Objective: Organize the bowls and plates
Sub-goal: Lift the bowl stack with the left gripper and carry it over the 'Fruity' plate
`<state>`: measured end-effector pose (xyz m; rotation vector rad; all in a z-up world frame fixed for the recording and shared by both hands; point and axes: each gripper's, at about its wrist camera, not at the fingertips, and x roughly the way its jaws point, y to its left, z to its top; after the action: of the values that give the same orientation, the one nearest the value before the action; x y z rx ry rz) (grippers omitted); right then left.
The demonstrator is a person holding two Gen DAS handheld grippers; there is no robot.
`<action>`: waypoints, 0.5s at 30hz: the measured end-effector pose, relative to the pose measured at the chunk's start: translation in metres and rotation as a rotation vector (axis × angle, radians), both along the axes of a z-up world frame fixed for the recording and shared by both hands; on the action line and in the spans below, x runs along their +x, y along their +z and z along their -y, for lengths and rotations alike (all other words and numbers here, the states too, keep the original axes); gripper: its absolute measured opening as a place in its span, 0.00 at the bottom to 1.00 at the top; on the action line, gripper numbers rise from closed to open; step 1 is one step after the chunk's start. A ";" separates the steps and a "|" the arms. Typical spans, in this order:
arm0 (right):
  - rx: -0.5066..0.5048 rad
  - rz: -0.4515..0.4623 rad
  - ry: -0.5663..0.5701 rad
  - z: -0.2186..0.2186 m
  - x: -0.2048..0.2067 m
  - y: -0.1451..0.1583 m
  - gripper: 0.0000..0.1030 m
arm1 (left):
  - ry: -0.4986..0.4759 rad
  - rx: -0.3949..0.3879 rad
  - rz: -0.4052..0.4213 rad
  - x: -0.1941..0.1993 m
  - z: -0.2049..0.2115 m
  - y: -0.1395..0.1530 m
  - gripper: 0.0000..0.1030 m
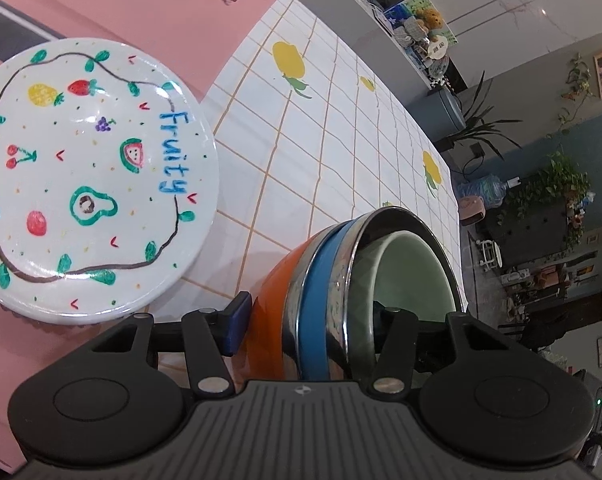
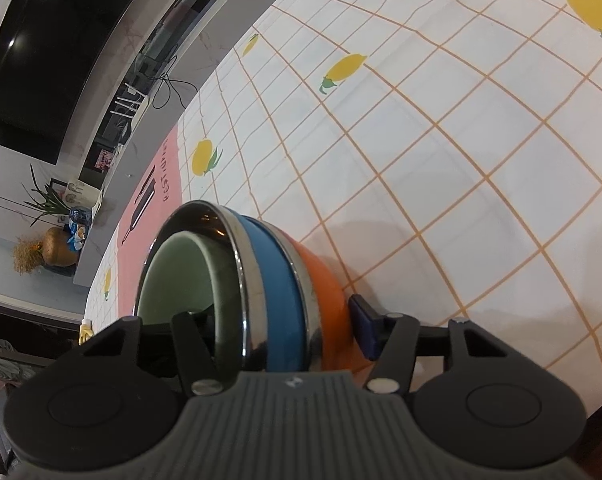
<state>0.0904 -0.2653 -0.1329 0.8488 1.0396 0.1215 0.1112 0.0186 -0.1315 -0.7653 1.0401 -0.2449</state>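
- bowl stack (image 1: 333, 296): an orange bowl outermost, a blue one with steel rims inside it, a pale green one innermost. it sits on the checked cloth (image 1: 341, 128), just right of the plate (image 1: 85, 176).
- plate: painted with fruit, lying on the pink mat (image 1: 141, 8), apart from the stack.
- left claw (image 1: 305, 328): jaws straddle the stack wall, one finger outside against the orange side, the other inside by the green bowl. it looks closed on the wall, though the inner pad is mostly hidden.
- right claw (image 2: 285, 328): mirrors it on the opposite rim, blue pad at the orange side, inner finger inside the green bowl; it too seems clamped on the wall.
- risk: the glossy, curved orange side could slide out of the pads if either squeeze is weak, dropping one edge.
- risk: the bowls are only nested; uneven lifting by the two hands could tilt the stack and shake the inner bowls loose.
- risk: carrying it leftward too low could knock the plate's rim.
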 end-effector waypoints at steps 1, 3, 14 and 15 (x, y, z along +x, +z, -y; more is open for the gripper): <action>0.001 0.001 0.001 0.000 0.000 0.000 0.56 | -0.005 0.005 0.006 0.000 0.001 0.001 0.57; 0.011 0.002 -0.003 0.002 -0.001 -0.002 0.55 | -0.010 0.009 0.008 -0.001 0.001 0.001 0.57; 0.009 0.019 -0.002 0.003 -0.007 0.005 0.55 | -0.021 0.003 0.026 -0.006 0.002 0.007 0.57; 0.008 0.025 -0.001 0.003 -0.007 0.007 0.55 | -0.020 0.003 0.030 -0.007 0.001 0.009 0.57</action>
<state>0.0836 -0.2681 -0.1262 0.8535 1.0163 0.1353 0.1044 0.0175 -0.1227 -0.7473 1.0201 -0.2709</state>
